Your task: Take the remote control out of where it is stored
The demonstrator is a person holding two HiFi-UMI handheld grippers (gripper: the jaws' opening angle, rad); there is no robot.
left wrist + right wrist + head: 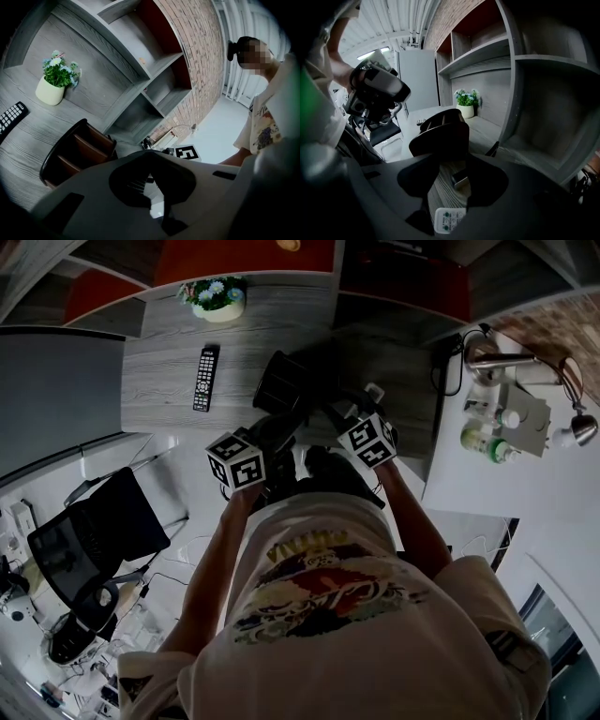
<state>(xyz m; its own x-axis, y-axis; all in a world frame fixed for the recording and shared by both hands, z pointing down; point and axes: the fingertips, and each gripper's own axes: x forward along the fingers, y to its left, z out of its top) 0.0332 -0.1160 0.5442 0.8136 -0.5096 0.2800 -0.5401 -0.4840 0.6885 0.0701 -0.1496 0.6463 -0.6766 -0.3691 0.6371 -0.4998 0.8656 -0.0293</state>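
Nearest, the person's two hands hold the tongs side by side over the grey wooden surface [159, 362]. The left tongs [149, 177] are clenched on nothing, their tips meeting. The right tongs [451, 168] grasp a white remote control [450, 220], whose buttoned end fills the gap between the jaws. It is clear of the slots, on the near side of the dark holder [440, 133]. The holder stands just beyond both tongs, with brown dividers inside. Left of it and apart, a black remote [205, 378] lies flat. Farther back on the left stands a potted plant [217, 301], and grey shelves [487, 51] are behind.
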